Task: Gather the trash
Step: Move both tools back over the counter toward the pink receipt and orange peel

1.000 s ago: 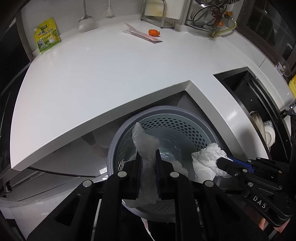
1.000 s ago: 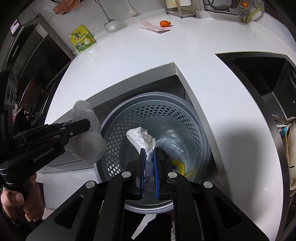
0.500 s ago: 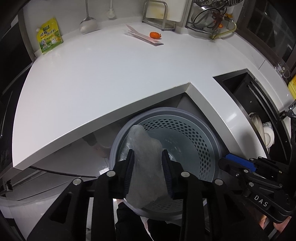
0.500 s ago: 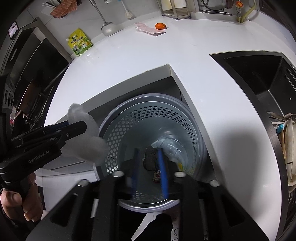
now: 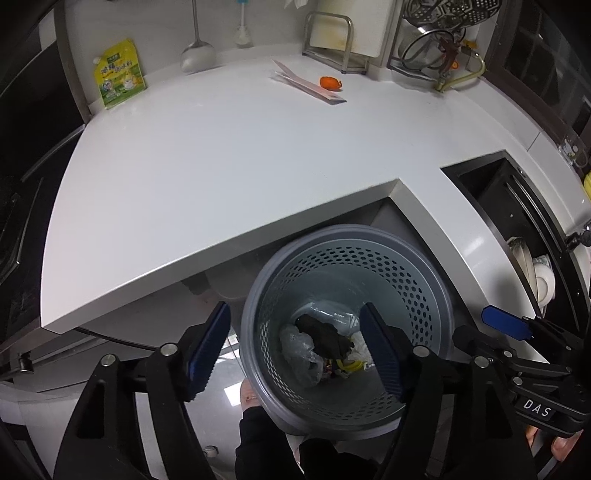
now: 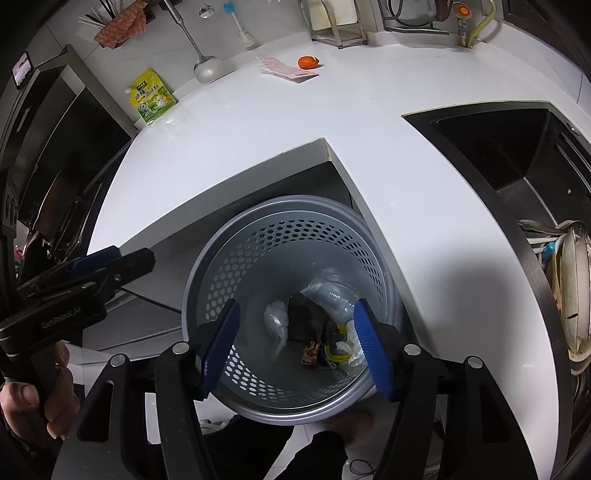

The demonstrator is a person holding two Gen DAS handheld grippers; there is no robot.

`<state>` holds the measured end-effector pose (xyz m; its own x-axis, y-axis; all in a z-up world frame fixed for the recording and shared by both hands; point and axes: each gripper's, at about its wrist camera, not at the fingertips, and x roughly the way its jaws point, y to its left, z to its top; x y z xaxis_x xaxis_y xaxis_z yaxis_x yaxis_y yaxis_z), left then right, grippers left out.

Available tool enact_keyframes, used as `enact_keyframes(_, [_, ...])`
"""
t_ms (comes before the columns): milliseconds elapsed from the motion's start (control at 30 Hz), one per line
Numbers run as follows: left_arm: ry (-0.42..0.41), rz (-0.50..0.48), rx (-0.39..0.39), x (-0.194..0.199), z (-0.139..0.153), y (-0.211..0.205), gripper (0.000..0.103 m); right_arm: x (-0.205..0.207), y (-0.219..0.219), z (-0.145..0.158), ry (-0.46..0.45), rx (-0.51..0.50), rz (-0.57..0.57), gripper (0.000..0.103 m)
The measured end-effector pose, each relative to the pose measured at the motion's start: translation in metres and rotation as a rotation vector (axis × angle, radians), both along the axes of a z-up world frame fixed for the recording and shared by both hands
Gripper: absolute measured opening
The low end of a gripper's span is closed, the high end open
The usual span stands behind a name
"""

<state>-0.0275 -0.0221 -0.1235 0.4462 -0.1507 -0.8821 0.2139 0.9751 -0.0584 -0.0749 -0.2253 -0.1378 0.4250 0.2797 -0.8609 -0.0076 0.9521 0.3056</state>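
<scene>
light: bright overhead | glare: countertop [image 5: 229,155] | edges: fisheye-warped, dark

- A white desk [image 5: 229,177] spreads ahead of the jaws, with a notch cut into its near edge.
- A black sink [image 6: 517,162] is sunk into the desk to the right of the jaws; dishes [image 6: 569,295] are stacked at its near end.
- A ladle [image 5: 197,55] hangs at the far wall, ahead and slightly left of the jaws.
- A bottle brush [image 6: 242,31] hangs just right of the ladle.
- A metal rack [image 5: 334,40] holding a white board stands at the far edge, ahead of the jaws.
- A dark appliance [image 6: 55,155] stands far left of the jaws.
</scene>
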Motion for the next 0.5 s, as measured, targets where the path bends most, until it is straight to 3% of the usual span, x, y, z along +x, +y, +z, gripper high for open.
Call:
enact_keyframes(67, [-0.017,0.015,0.007,0.0,0.004,0.003,0.082,0.0,0.001,0.003,-0.011,-0.015,-0.012,0.07])
enact_keyframes(167, [-0.032,0.032,0.018,0.001,0.009,0.008,0.088,0.0,0.001,0.011,-0.045,-0.074,-0.049,0.072])
enact_keyframes(333, [-0.058,0.061,0.034,0.003,0.016,0.017,0.091,0.002,0.002,0.023,-0.1,-0.185,-0.121,0.075])
enact_keyframes(500, [-0.079,0.078,0.044,0.007,0.023,0.022,0.094,0.013,-0.001,0.026,-0.108,-0.233,-0.184,0.075])
